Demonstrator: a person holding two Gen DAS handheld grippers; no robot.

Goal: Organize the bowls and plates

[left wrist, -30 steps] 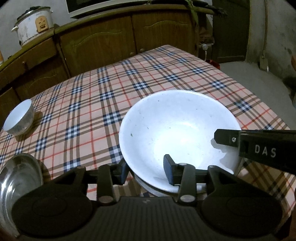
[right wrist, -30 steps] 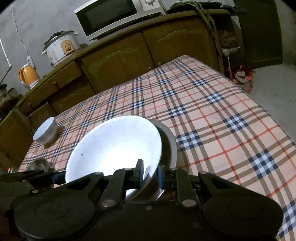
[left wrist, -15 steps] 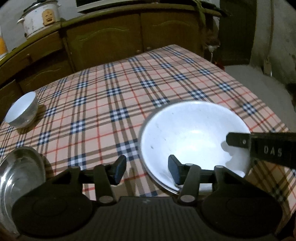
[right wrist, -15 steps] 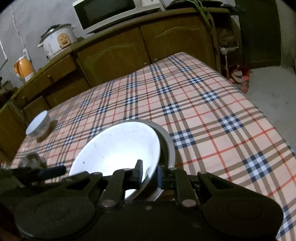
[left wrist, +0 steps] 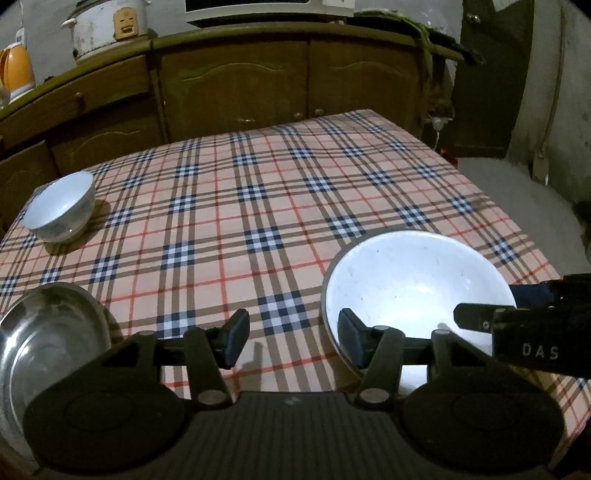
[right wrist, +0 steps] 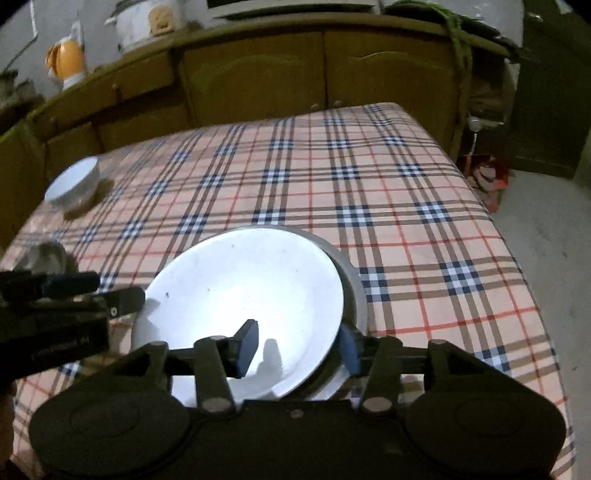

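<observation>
A large white bowl (left wrist: 417, 284) sits nested in a steel bowl near the table's front right; it shows too in the right wrist view (right wrist: 247, 295), with the steel bowl's rim (right wrist: 354, 291) to its right. My left gripper (left wrist: 291, 332) is open and empty, just left of the white bowl. My right gripper (right wrist: 299, 343) is open, its jaws straddling the white bowl's near rim. A small white bowl (left wrist: 59, 206) stands at the far left. A second steel bowl (left wrist: 48, 332) sits at the front left.
The table wears a plaid cloth (left wrist: 258, 192). Wooden cabinets (left wrist: 236, 85) stand behind it, with a rice cooker (left wrist: 107, 26) and an orange kettle (left wrist: 16, 70) on top. Bare floor (left wrist: 535, 206) lies to the right.
My right gripper has opened and let go of the white bowl's rim. My left gripper has pulled back to the left, off the white bowl, which now rests in the steel bowl.
</observation>
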